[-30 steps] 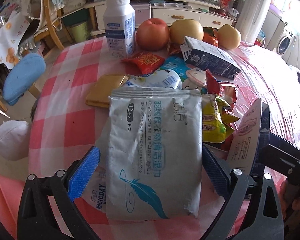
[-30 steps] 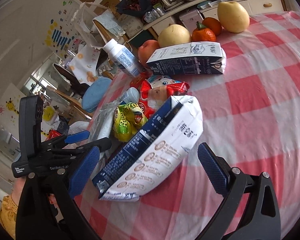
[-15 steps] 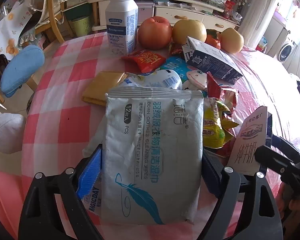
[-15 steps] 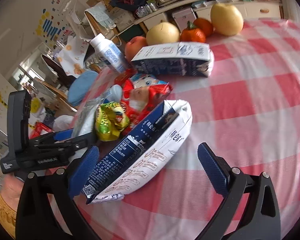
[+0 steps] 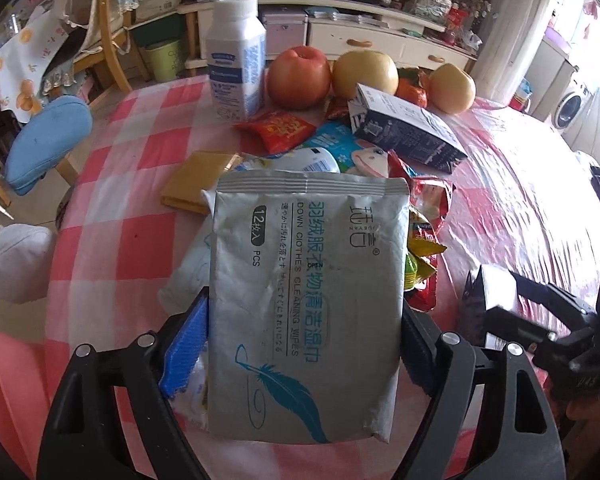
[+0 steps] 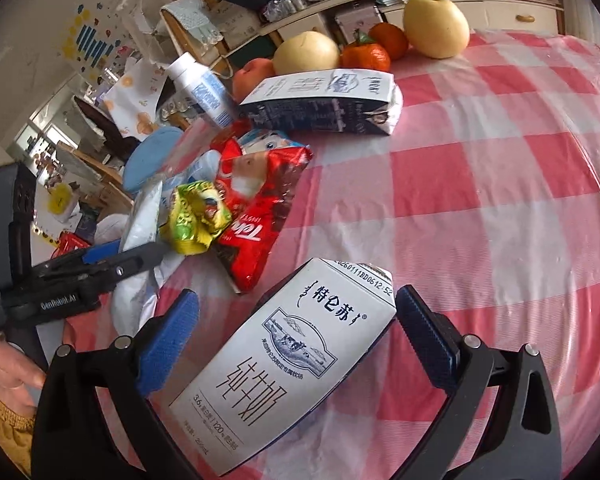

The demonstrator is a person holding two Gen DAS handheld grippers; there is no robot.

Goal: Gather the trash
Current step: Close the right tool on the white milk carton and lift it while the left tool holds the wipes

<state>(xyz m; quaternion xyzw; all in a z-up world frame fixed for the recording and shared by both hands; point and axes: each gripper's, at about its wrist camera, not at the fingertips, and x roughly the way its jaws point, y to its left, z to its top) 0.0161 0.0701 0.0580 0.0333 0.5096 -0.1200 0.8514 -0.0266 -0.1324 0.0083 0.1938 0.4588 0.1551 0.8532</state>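
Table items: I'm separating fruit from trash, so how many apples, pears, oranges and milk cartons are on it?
Red apple: 1
Yellow pears: 2
Oranges: 2
Milk cartons: 2
Total: 7

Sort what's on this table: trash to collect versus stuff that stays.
Trash:
wipes pack, in the left gripper
milk carton, between the right gripper's fingers
second carton
red wrapper
yellow wrapper

Stays:
apple
pears
oranges
white bottle, possibly
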